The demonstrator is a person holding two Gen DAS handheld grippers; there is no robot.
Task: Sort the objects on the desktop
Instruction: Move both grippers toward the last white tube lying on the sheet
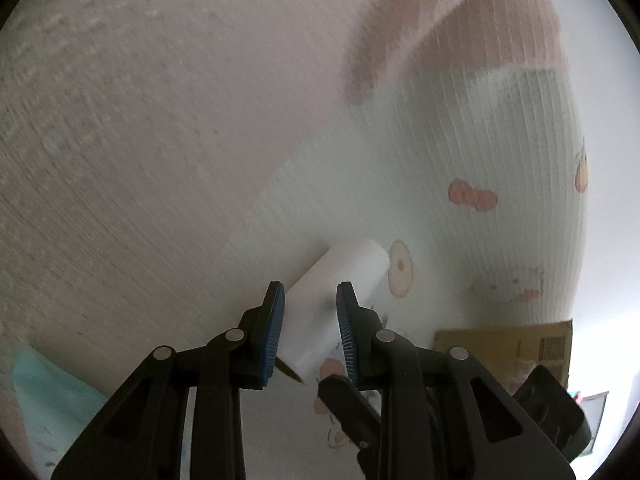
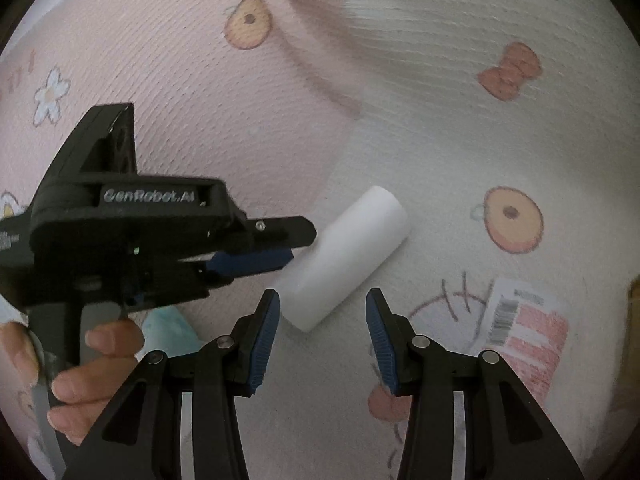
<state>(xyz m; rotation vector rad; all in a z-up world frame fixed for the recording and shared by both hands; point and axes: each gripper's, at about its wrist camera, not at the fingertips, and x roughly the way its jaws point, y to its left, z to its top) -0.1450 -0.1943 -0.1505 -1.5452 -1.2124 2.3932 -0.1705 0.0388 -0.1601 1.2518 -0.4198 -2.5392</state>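
A white cylinder (image 1: 340, 280) sits between the blue pads of my left gripper (image 1: 310, 300), which is shut on its near half. The far end sticks out ahead of the fingertips, over a ribbed white cloth (image 1: 460, 152) printed with doughnuts and bows. In the right wrist view the left gripper (image 2: 300, 246) comes in from the left and grips the cylinder (image 2: 352, 252) at its left side. My right gripper (image 2: 322, 300) stands open just in front of the cylinder's near end, pads apart from it, holding nothing.
A pink knitted cloth (image 2: 180, 92) overlaps the white one at the left. A brown cardboard box (image 1: 504, 344) stands at the right, a red-and-white barcode label (image 2: 524, 328) lies on the cloth, and a pale teal sheet (image 1: 48, 392) lies at the lower left. A person's hand (image 2: 92, 360) holds the left gripper's handle.
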